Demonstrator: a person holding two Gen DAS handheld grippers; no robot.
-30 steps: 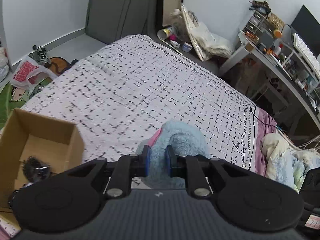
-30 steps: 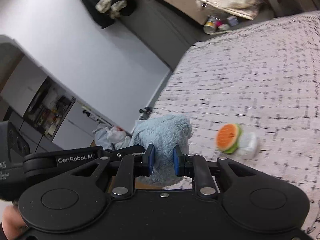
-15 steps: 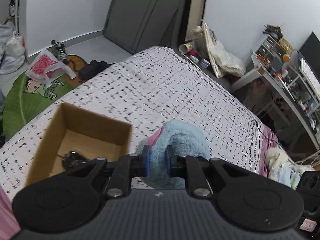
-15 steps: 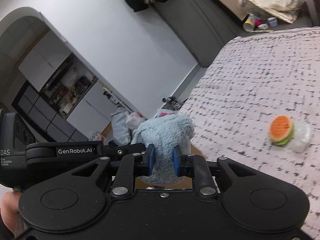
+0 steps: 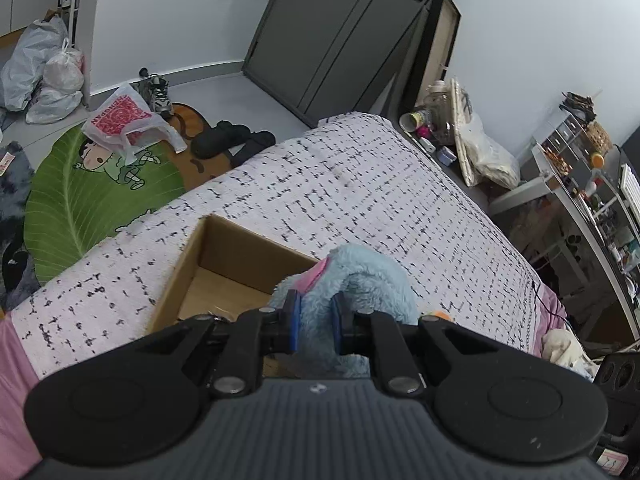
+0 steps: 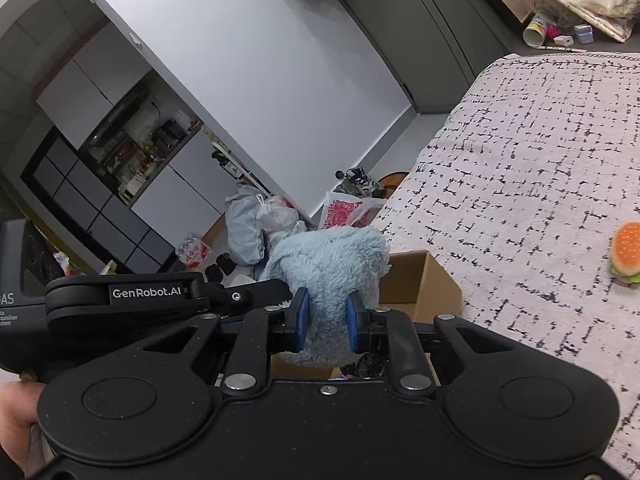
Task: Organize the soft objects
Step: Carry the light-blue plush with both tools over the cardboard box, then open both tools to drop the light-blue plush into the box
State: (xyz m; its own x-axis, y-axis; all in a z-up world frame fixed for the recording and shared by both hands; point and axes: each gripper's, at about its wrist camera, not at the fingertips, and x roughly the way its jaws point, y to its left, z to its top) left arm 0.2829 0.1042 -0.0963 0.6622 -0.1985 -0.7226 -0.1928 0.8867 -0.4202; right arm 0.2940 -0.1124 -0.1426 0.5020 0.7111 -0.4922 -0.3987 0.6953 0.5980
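A fluffy light-blue plush toy with a pink patch is held between both grippers, above the open cardboard box on the bed. My left gripper is shut on one side of the plush. My right gripper is shut on the other side of the plush, and the left gripper's body shows just beyond it. The box sits under the plush; a dark object lies inside it. A burger-shaped soft toy lies on the bedspread to the right.
The bed has a white spread with black marks. On the floor are a green leaf rug, plastic bags, and shoes. A cluttered desk stands to the right of the bed.
Both grippers have carried the plush leftwards towards and over the box. The box now sits right below the plush, and the burger toy has slid to the right edge of the right wrist view.
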